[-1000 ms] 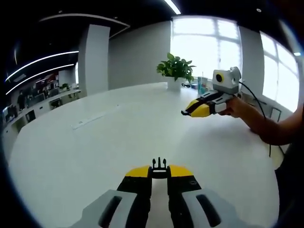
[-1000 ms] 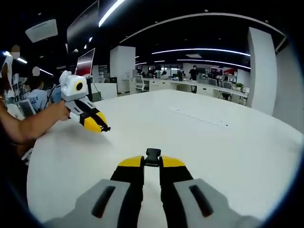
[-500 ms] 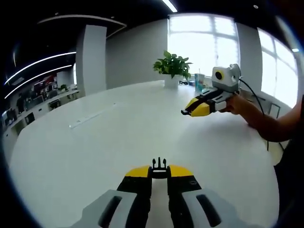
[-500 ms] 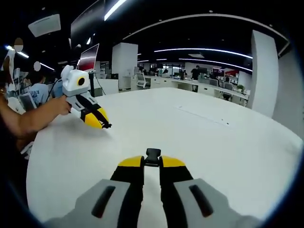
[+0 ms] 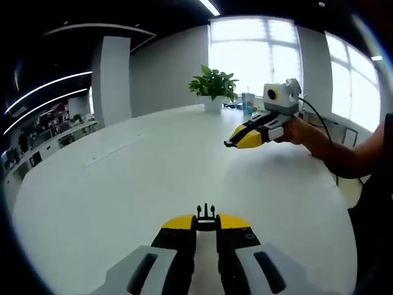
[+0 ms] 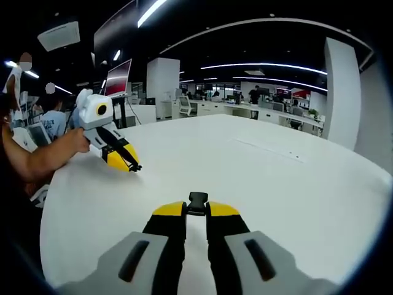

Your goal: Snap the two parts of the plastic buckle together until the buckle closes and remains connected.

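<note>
**A:** ok so where are the buckle halves sitting right now?

**B:** each one's pinched in a gripper. In the left gripper view the left gripper [image 5: 206, 222] is clamping the pronged buckle half [image 5: 206, 216] between its yellow tips, prongs poking forward. In the right gripper view the right gripper [image 6: 196, 210] is gripping the socket buckle half [image 6: 197, 202], a little black block, jaws narrow around it. The two halves are well apart, not joined.

**A:** and the surface?

**B:** a big white table [image 5: 123, 184], glossy, curving away, with a long thin seam or strip [image 5: 113, 150] lying across it. Both grippers are hovering over it.

**A:** what's the room doing in each view?

**B:** the left gripper view is looking at bright windows [image 5: 255, 52], a potted plant [image 5: 212, 86] at the table's far edge, a blue-ish cup [image 5: 248, 103] just beside it, and a wide pillar [image 5: 112, 77]. The right gripper view is facing the office side instead: rows of desks [image 6: 270, 114] with people, ceiling light strips [image 6: 264, 64], a monitor on a stand [image 6: 118, 80].

**A:** do they see each other?

**B:** yep, each is catching the other gripper, held in the person's hand [image 5: 295, 130].
</note>
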Demonstrator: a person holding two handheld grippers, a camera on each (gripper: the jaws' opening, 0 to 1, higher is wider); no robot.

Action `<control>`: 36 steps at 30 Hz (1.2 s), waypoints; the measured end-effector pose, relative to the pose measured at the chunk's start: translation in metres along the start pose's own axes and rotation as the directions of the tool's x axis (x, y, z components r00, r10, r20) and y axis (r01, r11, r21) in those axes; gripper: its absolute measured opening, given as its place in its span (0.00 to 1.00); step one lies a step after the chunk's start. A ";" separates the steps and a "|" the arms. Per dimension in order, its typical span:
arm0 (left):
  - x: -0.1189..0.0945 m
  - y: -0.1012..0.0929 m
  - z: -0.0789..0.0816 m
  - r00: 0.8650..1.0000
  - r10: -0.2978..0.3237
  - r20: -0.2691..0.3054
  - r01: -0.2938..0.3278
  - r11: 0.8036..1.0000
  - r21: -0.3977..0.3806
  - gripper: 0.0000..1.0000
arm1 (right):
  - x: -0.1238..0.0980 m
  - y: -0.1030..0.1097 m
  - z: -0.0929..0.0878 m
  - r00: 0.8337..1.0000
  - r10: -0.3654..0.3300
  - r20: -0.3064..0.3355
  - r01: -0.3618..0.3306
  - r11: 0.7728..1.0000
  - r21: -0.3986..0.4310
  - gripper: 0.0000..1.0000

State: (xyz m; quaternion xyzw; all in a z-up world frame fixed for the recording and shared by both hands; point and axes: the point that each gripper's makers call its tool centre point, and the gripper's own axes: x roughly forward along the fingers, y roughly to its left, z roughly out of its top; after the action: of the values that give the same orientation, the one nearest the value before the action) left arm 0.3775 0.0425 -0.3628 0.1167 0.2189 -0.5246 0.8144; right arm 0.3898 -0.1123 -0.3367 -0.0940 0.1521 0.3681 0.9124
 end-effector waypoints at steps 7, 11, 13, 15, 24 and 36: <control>0.001 0.001 -0.001 1.000 0.006 -0.003 -0.006 1.000 0.015 0.10 | -0.001 0.001 -0.006 1.000 0.006 -0.013 -0.006 1.000 -0.007 0.10; 0.003 0.002 -0.004 1.000 -0.003 -0.007 0.003 1.000 0.007 0.10 | -0.001 0.002 -0.006 1.000 0.015 -0.008 -0.015 1.000 -0.010 0.10; 0.003 0.002 -0.005 1.000 -0.008 -0.013 0.008 1.000 0.008 0.10 | 0.001 0.004 -0.006 1.000 0.023 -0.009 -0.023 1.000 -0.014 0.10; 0.004 0.001 -0.005 1.000 -0.009 -0.010 0.009 1.000 0.017 0.09 | 0.002 0.005 -0.007 1.000 0.027 -0.012 -0.027 1.000 -0.015 0.10; 0.003 -0.009 -0.004 0.997 -0.072 -0.003 0.072 0.997 0.021 0.09 | 0.004 0.025 -0.008 0.991 0.134 -0.018 -0.135 0.990 -0.038 0.10; 0.008 -0.026 -0.005 0.991 -0.135 -0.014 0.136 0.986 0.095 0.10 | 0.005 0.043 -0.015 0.976 0.210 -0.057 -0.214 0.974 -0.079 0.10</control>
State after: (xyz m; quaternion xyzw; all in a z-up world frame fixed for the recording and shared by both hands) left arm 0.3558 0.0277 -0.3698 0.1426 0.2039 -0.5881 0.7695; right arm 0.3601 -0.0833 -0.3555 -0.1245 0.1676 0.4671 0.8592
